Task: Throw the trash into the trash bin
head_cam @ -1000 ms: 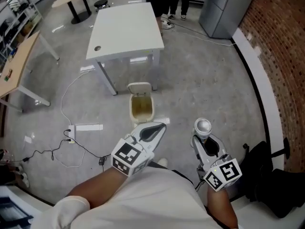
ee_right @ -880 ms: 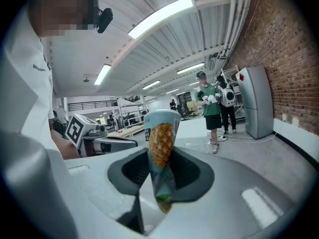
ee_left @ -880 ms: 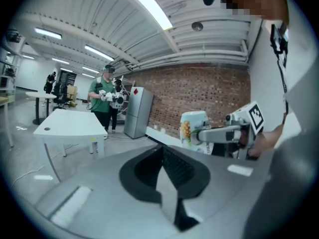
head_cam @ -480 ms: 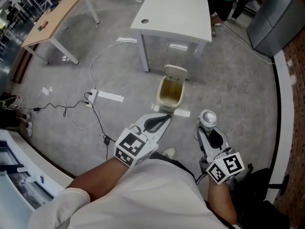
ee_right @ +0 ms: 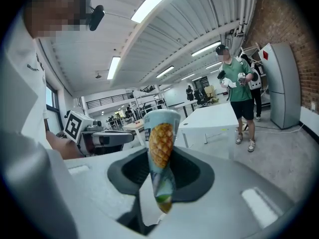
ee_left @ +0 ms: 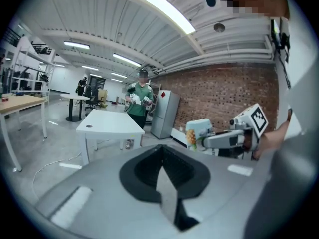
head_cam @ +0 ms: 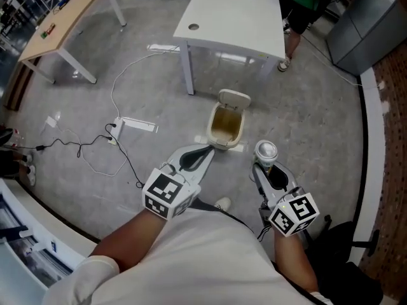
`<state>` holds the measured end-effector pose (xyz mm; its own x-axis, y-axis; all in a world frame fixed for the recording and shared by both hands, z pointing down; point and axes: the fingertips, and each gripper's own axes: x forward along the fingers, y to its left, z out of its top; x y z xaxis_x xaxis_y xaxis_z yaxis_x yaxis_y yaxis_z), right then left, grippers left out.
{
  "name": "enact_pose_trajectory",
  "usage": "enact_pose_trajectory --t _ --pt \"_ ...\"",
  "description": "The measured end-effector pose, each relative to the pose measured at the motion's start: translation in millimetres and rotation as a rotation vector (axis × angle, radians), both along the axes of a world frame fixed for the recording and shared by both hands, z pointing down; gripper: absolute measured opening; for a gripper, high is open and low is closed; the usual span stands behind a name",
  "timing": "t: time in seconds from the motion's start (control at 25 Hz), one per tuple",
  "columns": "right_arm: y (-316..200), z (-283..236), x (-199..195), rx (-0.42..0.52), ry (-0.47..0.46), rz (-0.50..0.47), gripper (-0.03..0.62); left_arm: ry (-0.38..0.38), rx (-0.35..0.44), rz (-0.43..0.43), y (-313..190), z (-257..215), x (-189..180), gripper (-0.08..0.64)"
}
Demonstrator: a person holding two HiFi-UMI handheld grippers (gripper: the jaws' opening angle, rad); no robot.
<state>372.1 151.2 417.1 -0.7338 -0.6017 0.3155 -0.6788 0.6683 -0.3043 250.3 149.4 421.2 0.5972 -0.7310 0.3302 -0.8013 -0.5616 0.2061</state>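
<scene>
Between the jaws of the right gripper (head_cam: 264,165), the pineapple-printed can (head_cam: 266,151) is standing upright, pinched low on its body, so the trash is in hand but not yet thrown in. Just ahead on the floor, the trash bin (head_cam: 224,144) is sitting with its lid up. Both forearms are reaching forward and slightly downward. The left gripper (head_cam: 194,158) is hanging alongside, jaws together and empty.
</scene>
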Motion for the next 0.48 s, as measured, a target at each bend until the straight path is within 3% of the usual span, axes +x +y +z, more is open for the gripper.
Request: enact_pose_trajectory --t 0.48 --pt "-49.3 -4.7 -44.8 0.01 0.07 0.062 0.107 0.057 0.006 0.048 -66.4 5.2 -50.7 0.008"
